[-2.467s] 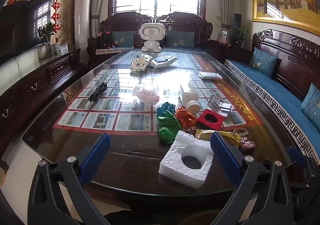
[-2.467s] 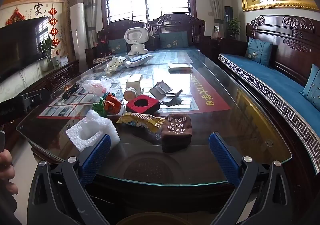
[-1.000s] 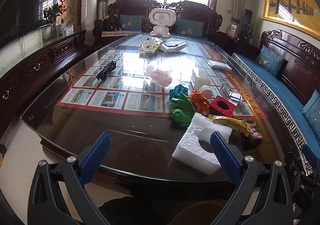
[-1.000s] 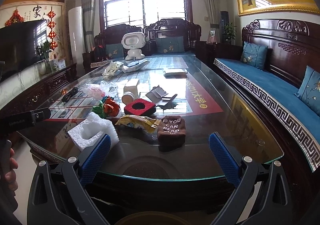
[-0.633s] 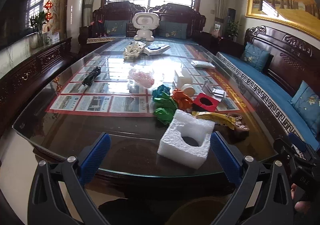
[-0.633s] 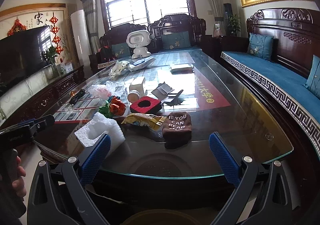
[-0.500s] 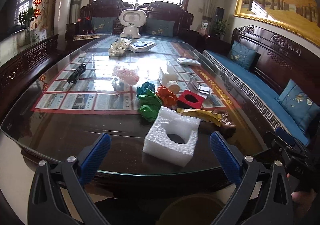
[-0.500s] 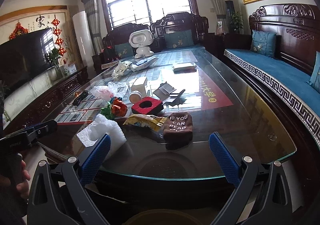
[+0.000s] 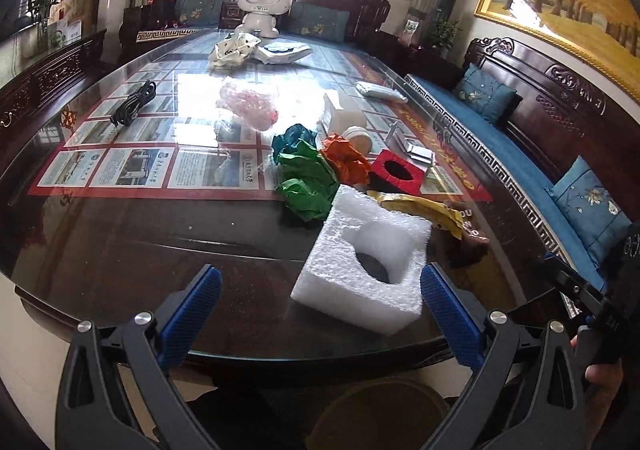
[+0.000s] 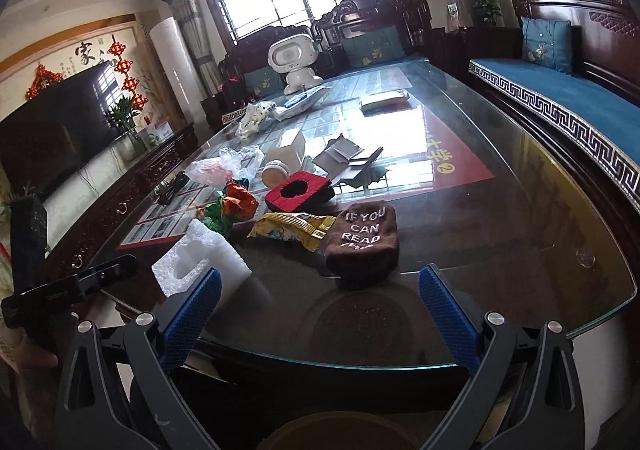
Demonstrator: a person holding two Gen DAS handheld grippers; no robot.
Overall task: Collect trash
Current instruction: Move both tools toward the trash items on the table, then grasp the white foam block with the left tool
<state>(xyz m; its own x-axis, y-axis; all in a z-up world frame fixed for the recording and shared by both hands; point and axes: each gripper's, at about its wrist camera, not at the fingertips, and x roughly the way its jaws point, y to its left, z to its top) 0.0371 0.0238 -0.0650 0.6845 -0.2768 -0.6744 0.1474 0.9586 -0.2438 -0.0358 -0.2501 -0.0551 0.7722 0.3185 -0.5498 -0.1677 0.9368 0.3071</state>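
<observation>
A white foam block with a round hole lies near the front edge of the glass table, just ahead of my open left gripper, between its blue pads and untouched. Behind it sit green crumpled paper, orange crumpled paper, a red foam ring and a yellow wrapper. My right gripper is open and empty at the table's front edge. In its view a brown sock with white lettering lies just ahead, with the yellow wrapper and the foam block to its left.
A round bin rim shows below the table edge, also as the bin rim. Farther back lie a pink plastic bag, a black cable, a white box, grey card pieces and a white robot toy. A blue-cushioned bench runs along the right.
My left gripper has closed in on the foam block, which now looks larger and sits between the pads. My right gripper has edged forward toward the brown sock.
</observation>
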